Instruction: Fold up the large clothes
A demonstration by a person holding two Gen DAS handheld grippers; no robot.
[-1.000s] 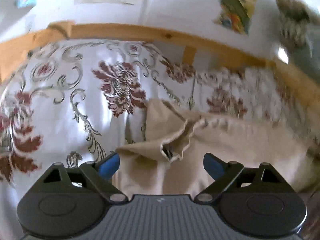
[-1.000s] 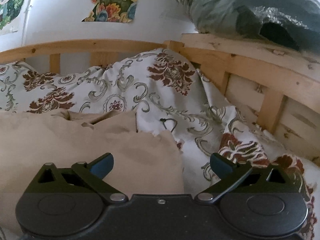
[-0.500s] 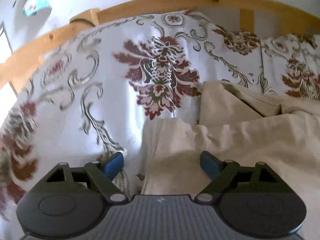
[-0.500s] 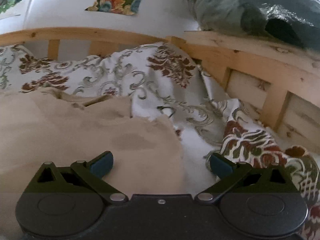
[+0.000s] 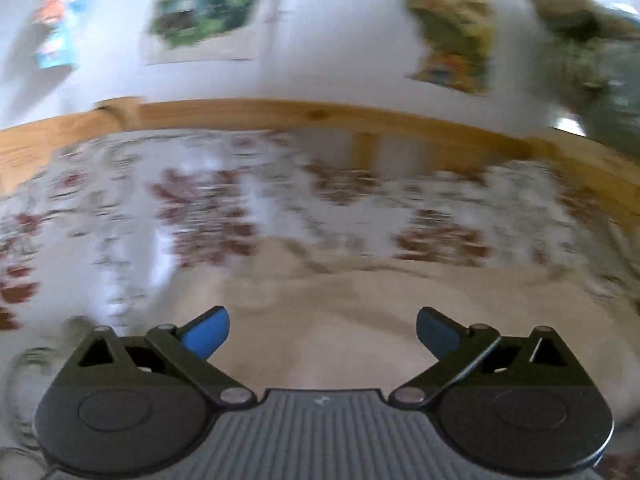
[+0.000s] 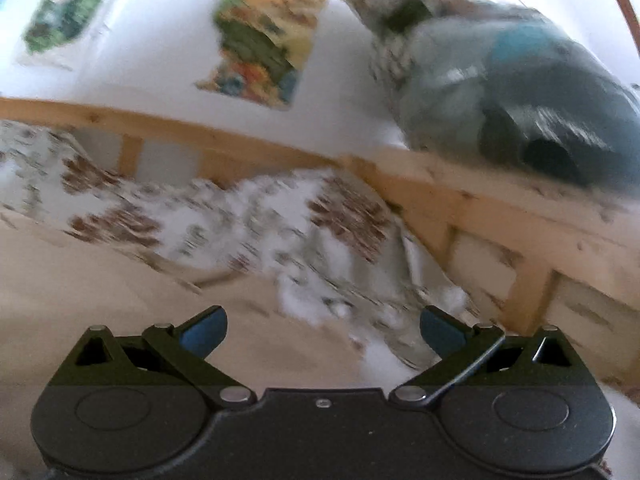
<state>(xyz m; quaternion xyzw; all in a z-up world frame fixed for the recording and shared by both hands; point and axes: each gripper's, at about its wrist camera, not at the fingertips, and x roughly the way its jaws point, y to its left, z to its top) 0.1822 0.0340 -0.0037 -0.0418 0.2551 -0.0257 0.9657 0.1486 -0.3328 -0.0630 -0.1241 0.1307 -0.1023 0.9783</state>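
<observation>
**Left wrist view: both claws released, nothing held**

L gripper (image 5: 322, 330) jaws just widened, empty, above beige garment (image 5: 360, 304) on floral bedspread (image 5: 200, 200). R gripper (image 6: 323, 330) spread, empty, over garment edge. Wooden bed rail (image 6: 460, 200) beyond.

No legible text, labels, brands, nos. or signs in either view; both badly motion-blurred. Left wrist view: wall pictures (image 5: 204, 4) at 11–12 o'clock show colour patches only, no lettering made out. Small pale mark on left gripper (image 5: 322, 330) body at 6 o'clock, too small to read. Right wrist view: wall picture (image 6: 264, 36) at 11 o'clock, colours only. Bagged bundle (image 6: 516, 92) at 2 o'clock: no print readable.
</observation>
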